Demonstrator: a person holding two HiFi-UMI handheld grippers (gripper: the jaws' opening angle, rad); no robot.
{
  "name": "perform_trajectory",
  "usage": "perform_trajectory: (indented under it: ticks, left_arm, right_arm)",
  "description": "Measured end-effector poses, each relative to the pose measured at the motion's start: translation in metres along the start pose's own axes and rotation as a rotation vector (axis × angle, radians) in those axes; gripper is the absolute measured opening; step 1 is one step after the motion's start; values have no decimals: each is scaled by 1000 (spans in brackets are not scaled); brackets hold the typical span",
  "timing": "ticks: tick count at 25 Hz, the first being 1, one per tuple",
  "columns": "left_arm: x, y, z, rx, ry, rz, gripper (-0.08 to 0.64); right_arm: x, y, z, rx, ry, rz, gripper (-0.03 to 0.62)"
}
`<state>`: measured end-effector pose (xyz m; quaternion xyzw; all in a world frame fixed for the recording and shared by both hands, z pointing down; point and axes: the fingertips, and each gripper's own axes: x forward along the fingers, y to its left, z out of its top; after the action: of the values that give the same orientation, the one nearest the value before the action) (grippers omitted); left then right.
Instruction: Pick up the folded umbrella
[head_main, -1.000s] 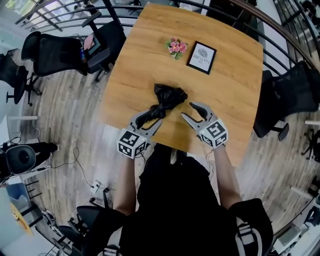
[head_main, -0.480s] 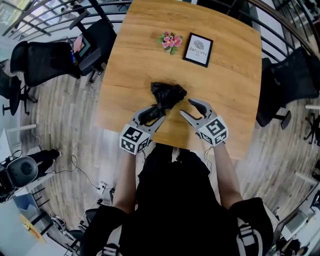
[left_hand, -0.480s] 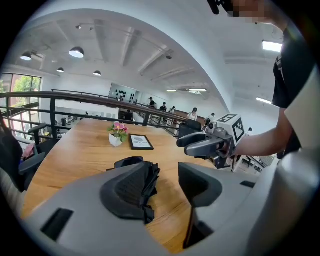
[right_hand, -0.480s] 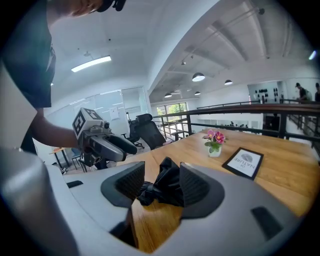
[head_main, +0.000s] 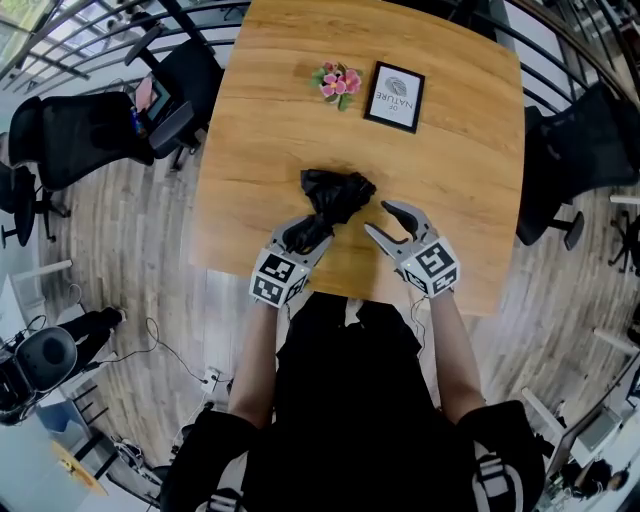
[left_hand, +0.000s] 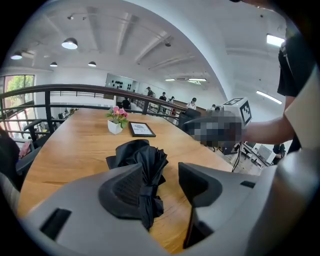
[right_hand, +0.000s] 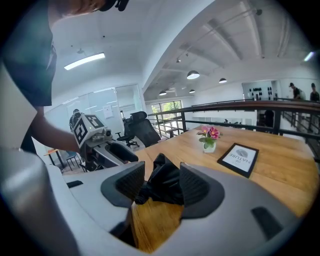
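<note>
Approach step: your left gripper (head_main: 310, 235) straddles the folded umbrella (head_main: 337, 190), jaws not yet clenched. Right gripper (head_main: 377, 218) is spread and empty. Next, clench left and lift.

An open-plan office: black swivel chairs (head_main: 85, 135) surround a wooden meeting table (head_main: 270, 130) beside a metal railing (left_hand: 65, 89).
</note>
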<state>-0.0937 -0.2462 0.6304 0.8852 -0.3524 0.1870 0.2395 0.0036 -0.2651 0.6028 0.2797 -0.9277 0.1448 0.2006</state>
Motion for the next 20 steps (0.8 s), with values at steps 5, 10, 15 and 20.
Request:
perform_trajectory:
  ticks: [5, 10, 15, 20]
  left_arm:
    - [14, 6, -18, -19, 35, -11, 232]
    - [21, 17, -38, -15, 90, 13, 268]
    - [33, 25, -53, 0, 127, 11, 298]
    - [47, 26, -70, 14, 185, -15, 321]
  right_arm:
    - [4, 3, -11, 0, 17, -5, 221]
    - [4, 2, -12, 19, 29, -27, 221]
    - [4, -1, -16, 25, 37, -44, 222]
    - [7, 0, -22, 35, 46, -51, 224]
